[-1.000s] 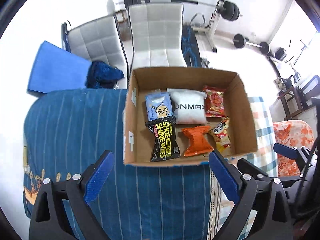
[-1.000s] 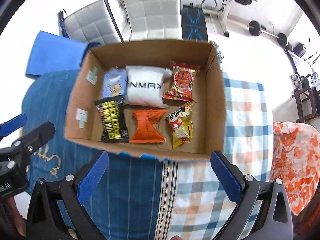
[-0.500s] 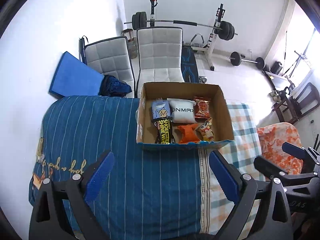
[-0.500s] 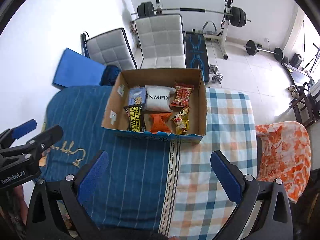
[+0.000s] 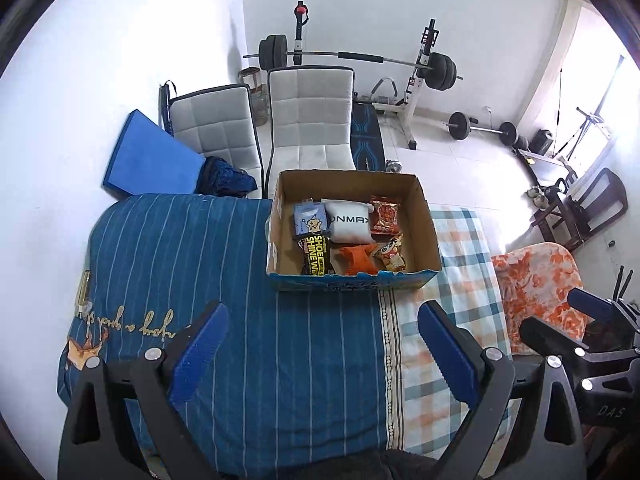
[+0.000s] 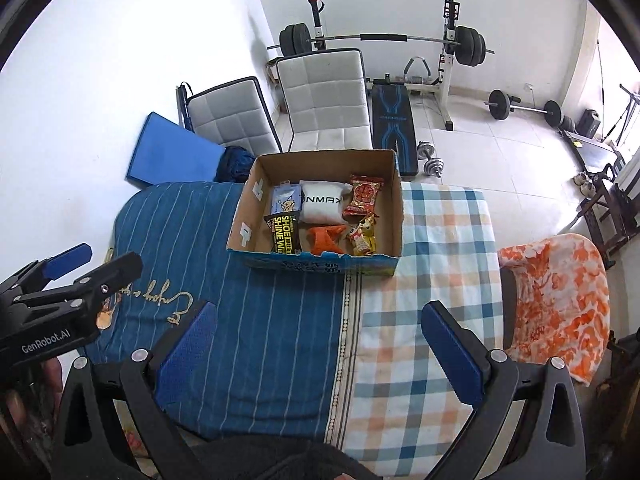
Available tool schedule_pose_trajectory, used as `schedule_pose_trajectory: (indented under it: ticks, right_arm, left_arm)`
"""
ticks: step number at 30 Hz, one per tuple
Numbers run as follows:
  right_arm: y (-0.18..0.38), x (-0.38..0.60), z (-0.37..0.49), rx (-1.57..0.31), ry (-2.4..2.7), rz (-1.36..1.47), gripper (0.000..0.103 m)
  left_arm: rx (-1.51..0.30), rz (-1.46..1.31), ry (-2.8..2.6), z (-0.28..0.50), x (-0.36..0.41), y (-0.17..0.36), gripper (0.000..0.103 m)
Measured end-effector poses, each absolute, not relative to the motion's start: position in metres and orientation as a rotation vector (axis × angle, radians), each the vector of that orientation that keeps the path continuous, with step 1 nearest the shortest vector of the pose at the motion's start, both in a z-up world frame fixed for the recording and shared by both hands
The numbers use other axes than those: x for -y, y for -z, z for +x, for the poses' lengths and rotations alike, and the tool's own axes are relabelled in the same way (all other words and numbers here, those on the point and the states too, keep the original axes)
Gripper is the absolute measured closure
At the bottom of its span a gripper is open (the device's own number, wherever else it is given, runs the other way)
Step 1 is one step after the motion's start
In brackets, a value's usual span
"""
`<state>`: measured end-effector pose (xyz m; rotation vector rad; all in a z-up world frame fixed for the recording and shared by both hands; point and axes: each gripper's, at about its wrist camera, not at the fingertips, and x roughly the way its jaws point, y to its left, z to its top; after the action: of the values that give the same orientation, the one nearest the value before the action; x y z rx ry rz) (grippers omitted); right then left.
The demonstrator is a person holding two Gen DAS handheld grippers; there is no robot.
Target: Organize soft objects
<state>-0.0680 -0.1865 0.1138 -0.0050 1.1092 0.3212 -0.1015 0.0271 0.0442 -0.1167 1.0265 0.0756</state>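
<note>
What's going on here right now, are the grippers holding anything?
Nothing is held. The left gripper and right gripper are both open, above the bed's blue striped cover, short of the cardboard box. The box sits on the bed and holds six soft packs in two rows, among them a white pouch, an orange packet and a black shoe-wipes pack.
</note>
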Motion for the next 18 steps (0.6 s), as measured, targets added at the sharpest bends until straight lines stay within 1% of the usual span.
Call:
schedule_pose_trajectory:
  ticks: [10, 18]
  right_arm:
    - [-0.14, 0.2, -0.075, -1.041, -0.275, 0.003, 0.0]
    - [-0.154, 0.2, -0.073, -0.999, -0.257, -0.005, 0.0]
  left_arm:
    - [-0.96, -0.105, -0.085, -0.112, -0.022, -0.068, 0.006]
    - [-0.938, -0.098, -0.097, -0.113, -0.021, -0.074, 0.006]
